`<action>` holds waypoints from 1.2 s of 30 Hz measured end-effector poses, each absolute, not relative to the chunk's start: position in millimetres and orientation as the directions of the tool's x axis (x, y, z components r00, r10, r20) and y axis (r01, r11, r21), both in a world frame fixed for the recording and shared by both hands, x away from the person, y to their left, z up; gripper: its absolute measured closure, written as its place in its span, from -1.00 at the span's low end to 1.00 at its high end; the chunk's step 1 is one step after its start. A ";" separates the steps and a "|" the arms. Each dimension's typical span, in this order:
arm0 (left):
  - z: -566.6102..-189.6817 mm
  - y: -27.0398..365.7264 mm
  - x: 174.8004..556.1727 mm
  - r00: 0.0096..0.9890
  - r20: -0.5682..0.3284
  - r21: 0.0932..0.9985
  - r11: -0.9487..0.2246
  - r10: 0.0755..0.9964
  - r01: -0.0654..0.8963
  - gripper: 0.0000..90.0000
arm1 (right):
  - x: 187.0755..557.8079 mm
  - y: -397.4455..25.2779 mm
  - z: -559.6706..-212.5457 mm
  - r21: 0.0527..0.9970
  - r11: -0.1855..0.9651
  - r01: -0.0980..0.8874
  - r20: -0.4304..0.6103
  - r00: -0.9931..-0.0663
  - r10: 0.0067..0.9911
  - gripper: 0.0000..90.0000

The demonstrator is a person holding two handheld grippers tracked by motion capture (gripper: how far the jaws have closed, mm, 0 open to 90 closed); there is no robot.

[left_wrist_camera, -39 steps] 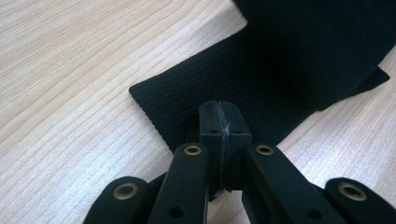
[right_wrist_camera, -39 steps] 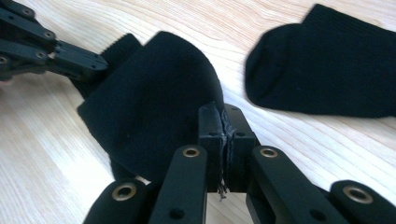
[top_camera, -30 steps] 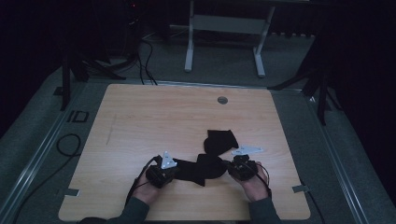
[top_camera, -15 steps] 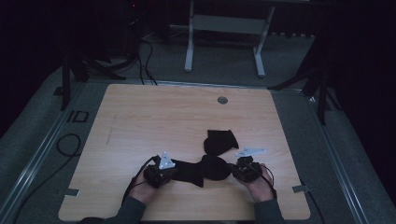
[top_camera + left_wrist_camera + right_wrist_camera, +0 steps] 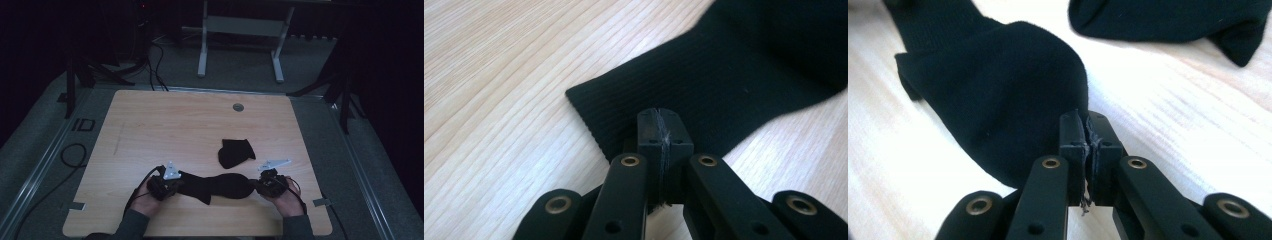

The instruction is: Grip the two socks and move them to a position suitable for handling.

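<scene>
Lower left of the high view: left gripper (image 5: 172, 186), black with a grey three-cornered plate, held in a hand at the near edge of the light wooden surface (image 5: 165, 125). Its jaws are clenched on the ribbed cuff end of a long black knit sock (image 5: 215, 186); in the left gripper view the jaws (image 5: 663, 131) are pressed together over the cuff edge, rib lines clear, cuff lying flat on the wood grain.

Lower centre: the sock is stretched out flat between the two grippers, left to right, narrower ribbed leg at left, wider smooth rounded foot at right, with a small flap hanging toward the near edge about mid-length.

Just above and right of centre: a second black sock (image 5: 235, 152), bunched and folded, loose on the surface, near the stretched one but apart from it.

Lower right: right gripper (image 5: 260, 185), same build, jaws clenched on the toe end of the stretched sock; in the right gripper view (image 5: 1087, 135) they pinch the rounded edge, bunched sock at upper right.

Count: two socks, two grippers, one surface. One small round grey grommet (image 5: 238, 107) at upper centre of the surface.
</scene>
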State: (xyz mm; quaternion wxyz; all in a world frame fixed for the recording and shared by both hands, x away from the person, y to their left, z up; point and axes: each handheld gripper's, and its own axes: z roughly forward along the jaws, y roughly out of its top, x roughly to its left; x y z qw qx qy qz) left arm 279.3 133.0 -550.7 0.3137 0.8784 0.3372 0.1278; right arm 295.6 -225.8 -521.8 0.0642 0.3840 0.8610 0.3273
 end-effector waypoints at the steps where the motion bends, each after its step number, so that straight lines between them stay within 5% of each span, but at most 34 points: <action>1: -550.4 134.8 279.5 0.736 0.014 0.636 -0.574 0.677 0.516 1.00 | 295.2 -226.0 -521.8 0.611 0.498 0.615 0.139 -0.702 0.698 0.93; 7: -548.2 142.1 278.8 0.729 0.013 0.630 -0.572 0.684 0.525 1.00 | 296.0 -225.5 -526.1 0.590 0.519 0.619 0.139 -0.711 0.689 0.89; 15: -540.5 148.0 277.6 0.732 -0.043 0.720 -0.487 0.680 0.494 0.77 | 297.7 -226.1 -520.0 0.656 0.459 0.600 0.128 -0.687 0.715 0.51; 36: -540.3 154.2 282.6 0.624 -0.064 0.780 -0.352 0.778 0.518 0.46 | 314.2 -196.4 -527.4 0.694 0.432 0.576 0.095 -0.668 0.738 0.35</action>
